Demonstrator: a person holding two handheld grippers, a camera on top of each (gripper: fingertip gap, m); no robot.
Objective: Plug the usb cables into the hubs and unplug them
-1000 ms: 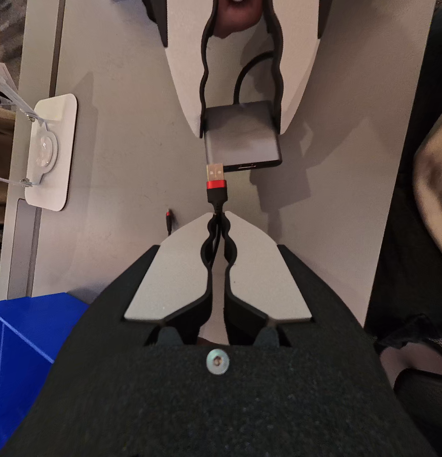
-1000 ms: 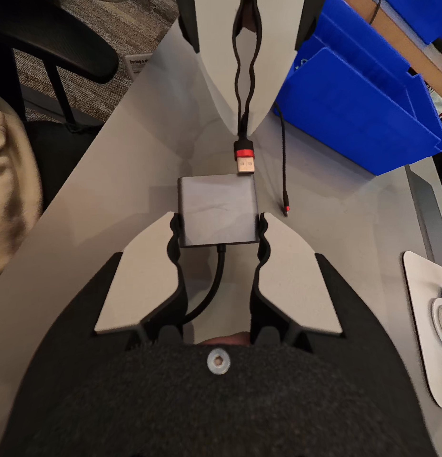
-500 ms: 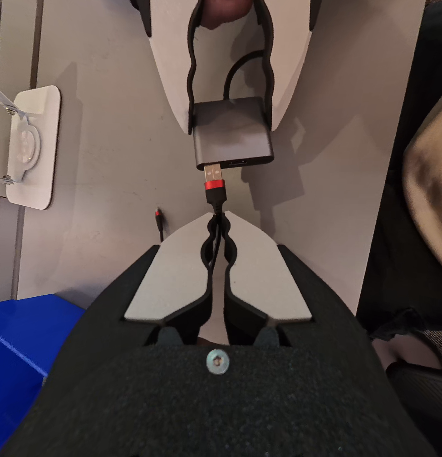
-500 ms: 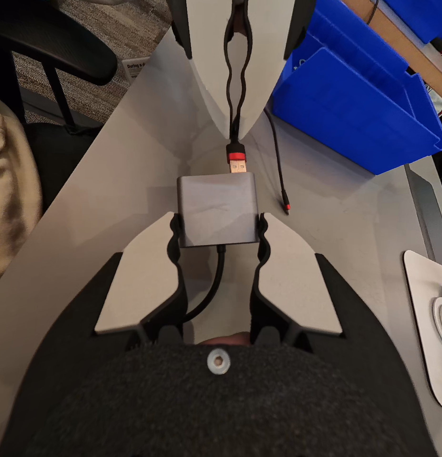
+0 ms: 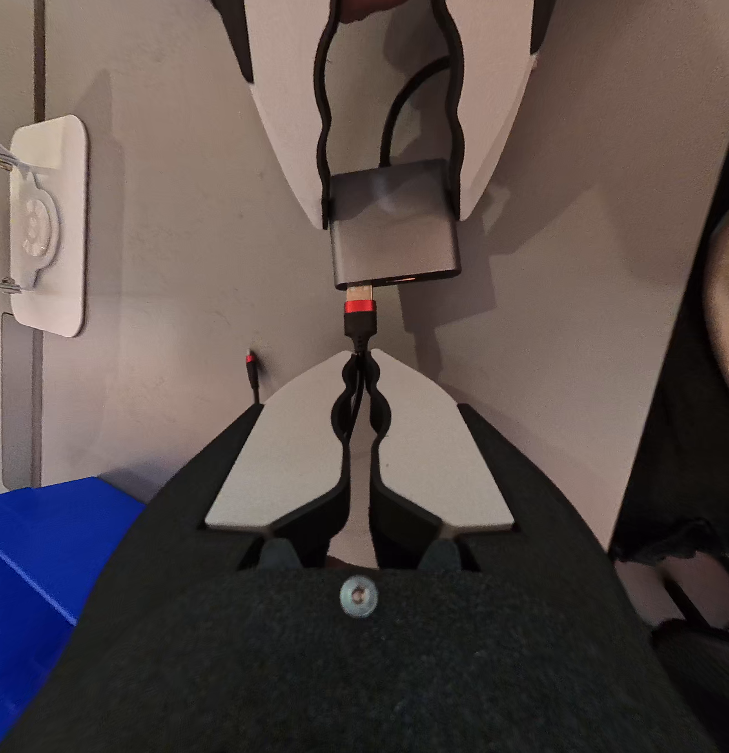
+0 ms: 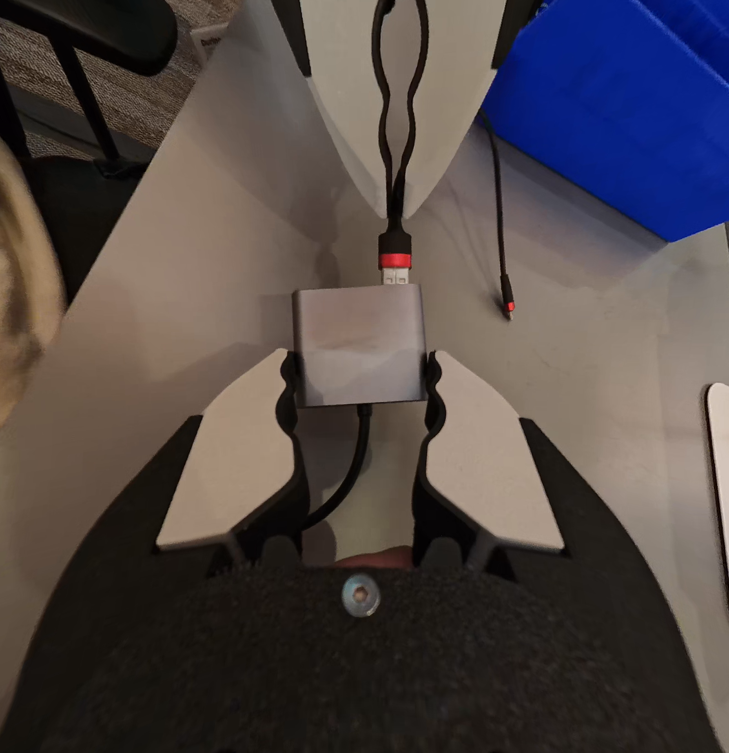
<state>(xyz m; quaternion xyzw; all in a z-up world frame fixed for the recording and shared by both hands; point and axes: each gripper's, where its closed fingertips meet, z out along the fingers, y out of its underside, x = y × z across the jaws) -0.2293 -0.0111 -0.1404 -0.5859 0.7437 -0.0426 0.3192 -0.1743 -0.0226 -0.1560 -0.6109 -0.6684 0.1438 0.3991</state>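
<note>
My left gripper [image 5: 359, 350] is shut on a black USB cable just behind its red-banded plug [image 5: 359, 307]. The plug's metal tip is partly inside the left port of the grey hub [image 5: 393, 228]. My right gripper [image 6: 361, 358] is shut on the hub [image 6: 358, 346], holding its two sides, with the hub's black lead trailing back between the fingers. In the right wrist view the plug [image 6: 395, 263] meets the hub's far edge at the right. The cable's other small red end [image 6: 509, 306] lies loose on the table.
Blue bins [image 6: 623, 110] stand beside the left gripper on the grey table [image 6: 191, 252]. A white pad with a clear stand [image 5: 49, 224] sits at the table's far side. A person's beige sleeve [image 5: 721, 305] and a black chair [image 6: 89, 45] are off the table edge. Spacing between my two grippers at the tips: around 7 cm.
The plug and the hub have come together: a second ago the plug's tip was just short of the port, now part of the metal tip is inside it.
</note>
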